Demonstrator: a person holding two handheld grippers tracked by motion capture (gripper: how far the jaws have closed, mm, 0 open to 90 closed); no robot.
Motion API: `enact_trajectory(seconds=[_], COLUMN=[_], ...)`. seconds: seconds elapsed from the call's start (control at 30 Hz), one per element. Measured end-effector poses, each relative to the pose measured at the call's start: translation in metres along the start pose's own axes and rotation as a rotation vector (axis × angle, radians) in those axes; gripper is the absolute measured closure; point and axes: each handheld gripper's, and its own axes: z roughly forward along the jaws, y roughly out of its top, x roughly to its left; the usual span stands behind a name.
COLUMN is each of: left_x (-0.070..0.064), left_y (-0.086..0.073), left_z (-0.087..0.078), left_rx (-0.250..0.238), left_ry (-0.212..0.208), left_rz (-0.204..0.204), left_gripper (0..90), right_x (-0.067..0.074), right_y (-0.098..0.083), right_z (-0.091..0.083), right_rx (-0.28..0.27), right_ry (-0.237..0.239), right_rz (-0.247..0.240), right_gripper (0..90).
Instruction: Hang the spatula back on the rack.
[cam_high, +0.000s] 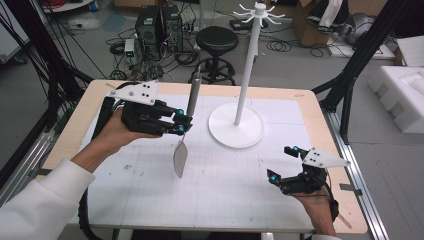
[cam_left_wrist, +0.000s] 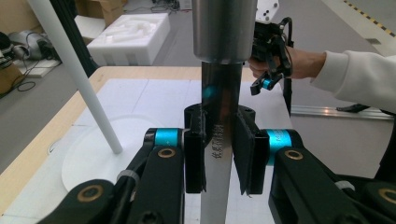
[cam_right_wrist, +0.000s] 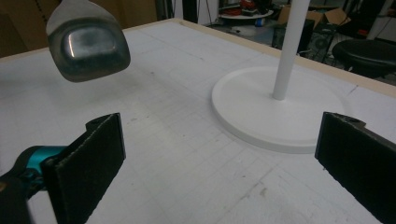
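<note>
White gridded matting covers the wood-edged table (cam_high: 70, 131), with computer towers, cables and a black stool (cam_high: 217, 41) on the grey floor beyond it. At centre left of the high view, the left gripper (cam_high: 181, 121) is clenched on the flat steel shank of a metal spatula (cam_high: 186, 125); the left gripper view shows both pads pressed against that shank just below the round handle. The spatula hangs above the mat, its long axis close to upright but leaning: handle toward the top of the frame, blade (cam_high: 180, 158) toward the bottom. Right of it, just beyond the blade's reach, stands a white hanging rack (cam_high: 248, 75), a round base with a tall pole and hooks at the top. The hooks lie up and to the right of the handle's end, so hanging it there would likely call for a lift and a shift rightward. At lower right, the right gripper (cam_high: 282, 164) hovers released, jaws wide apart around nothing, well apart from the spatula; the left hand is plainly nearer.
</note>
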Motion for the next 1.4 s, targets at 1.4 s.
enact_trajectory(seconds=[1.4], left_x=[-0.001], left_y=[-0.006], left_z=[-0.007], left_rx=[0.008], left_ry=[-0.014], left_rz=[-0.003], left_gripper=[75.1], right_x=[0.009], right_y=[0.129], right_z=[0.031], right_rx=[0.341], right_ry=[0.359], right_rz=[-0.266], right_gripper=[0.7])
